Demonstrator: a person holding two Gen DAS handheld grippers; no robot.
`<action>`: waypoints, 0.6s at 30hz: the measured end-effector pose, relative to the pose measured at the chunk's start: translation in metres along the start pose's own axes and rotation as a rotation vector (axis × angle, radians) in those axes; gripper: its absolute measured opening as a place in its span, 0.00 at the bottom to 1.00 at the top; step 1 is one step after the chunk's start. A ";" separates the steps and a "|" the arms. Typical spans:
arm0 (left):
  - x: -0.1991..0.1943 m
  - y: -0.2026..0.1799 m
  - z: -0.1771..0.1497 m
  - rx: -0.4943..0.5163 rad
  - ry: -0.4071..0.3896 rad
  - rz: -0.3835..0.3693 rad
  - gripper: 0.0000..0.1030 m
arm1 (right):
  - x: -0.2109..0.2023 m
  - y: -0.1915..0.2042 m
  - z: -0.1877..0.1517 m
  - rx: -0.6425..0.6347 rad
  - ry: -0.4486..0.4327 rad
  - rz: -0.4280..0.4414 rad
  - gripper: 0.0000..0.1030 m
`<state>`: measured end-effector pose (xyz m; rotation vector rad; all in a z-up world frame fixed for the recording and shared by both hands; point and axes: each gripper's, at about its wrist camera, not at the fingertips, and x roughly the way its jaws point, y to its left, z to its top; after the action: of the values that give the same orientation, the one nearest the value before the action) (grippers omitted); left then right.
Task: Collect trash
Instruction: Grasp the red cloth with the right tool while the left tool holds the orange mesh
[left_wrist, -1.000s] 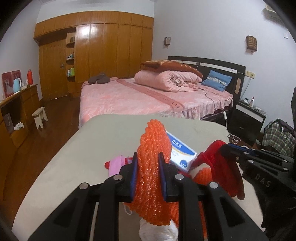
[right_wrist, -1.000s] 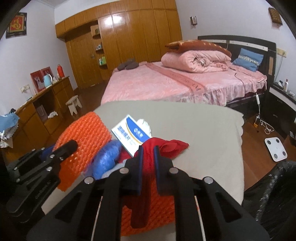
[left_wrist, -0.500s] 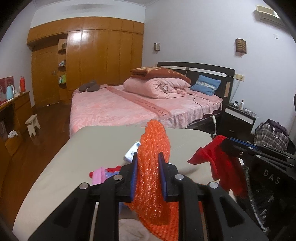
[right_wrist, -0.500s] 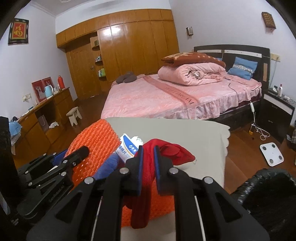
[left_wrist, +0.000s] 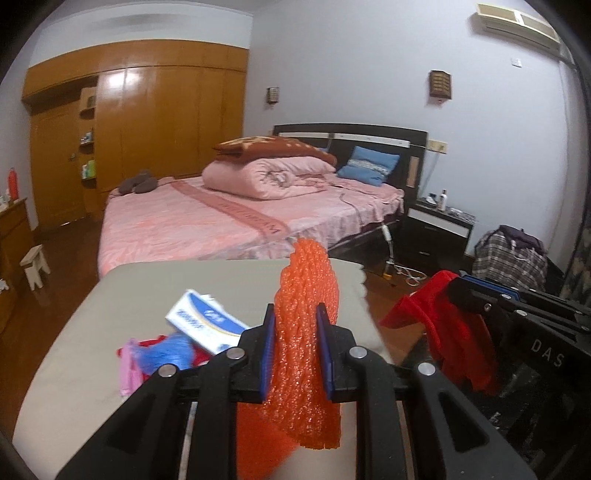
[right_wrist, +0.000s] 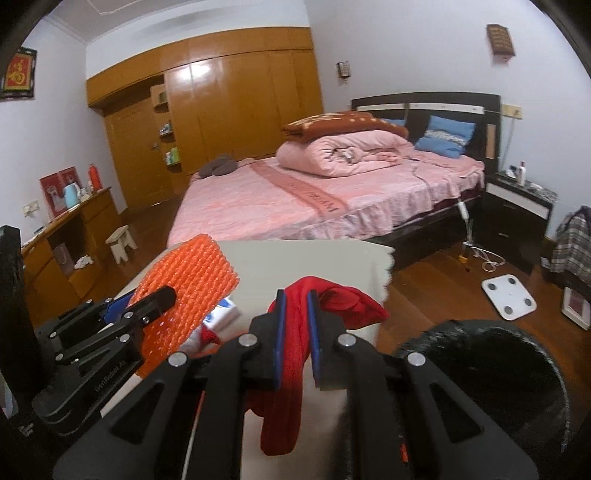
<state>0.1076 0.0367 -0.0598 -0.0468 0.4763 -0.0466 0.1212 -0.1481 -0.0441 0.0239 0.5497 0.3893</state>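
My left gripper (left_wrist: 294, 314) is shut on an orange foam net sheet (left_wrist: 308, 291) and holds it up above the grey table (left_wrist: 147, 288). My right gripper (right_wrist: 294, 299) is shut on a red rag (right_wrist: 332, 299) that hangs down between its fingers. The red rag (left_wrist: 450, 325) and the right gripper (left_wrist: 517, 310) also show at the right of the left wrist view. The orange sheet (right_wrist: 188, 280) and the left gripper (right_wrist: 110, 321) show at the left of the right wrist view. A black-lined trash bin (right_wrist: 491, 362) stands low at the right, beside the table.
A blue-and-white box (left_wrist: 207, 321), a blue wad (left_wrist: 166, 352) and pink and red scraps (left_wrist: 127, 363) lie on the table. A pink bed (right_wrist: 314, 199) stands behind. A white scale (right_wrist: 509, 291) lies on the wooden floor. A plaid bag (left_wrist: 509, 254) stands at the right.
Both grippers have lifted and swung to the right with their loads. The trash bin has come into the right wrist view and now fills its lower right.
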 end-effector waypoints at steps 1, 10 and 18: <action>0.001 -0.005 -0.001 0.004 0.002 -0.010 0.20 | -0.004 -0.007 -0.002 0.007 -0.001 -0.014 0.10; 0.014 -0.071 -0.002 0.054 0.029 -0.139 0.20 | -0.037 -0.069 -0.025 0.062 0.004 -0.140 0.10; 0.029 -0.127 -0.008 0.082 0.068 -0.239 0.20 | -0.057 -0.116 -0.049 0.105 0.028 -0.245 0.10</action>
<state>0.1254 -0.0916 -0.0728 -0.0220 0.5342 -0.3032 0.0925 -0.2803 -0.0715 0.0510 0.5932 0.1217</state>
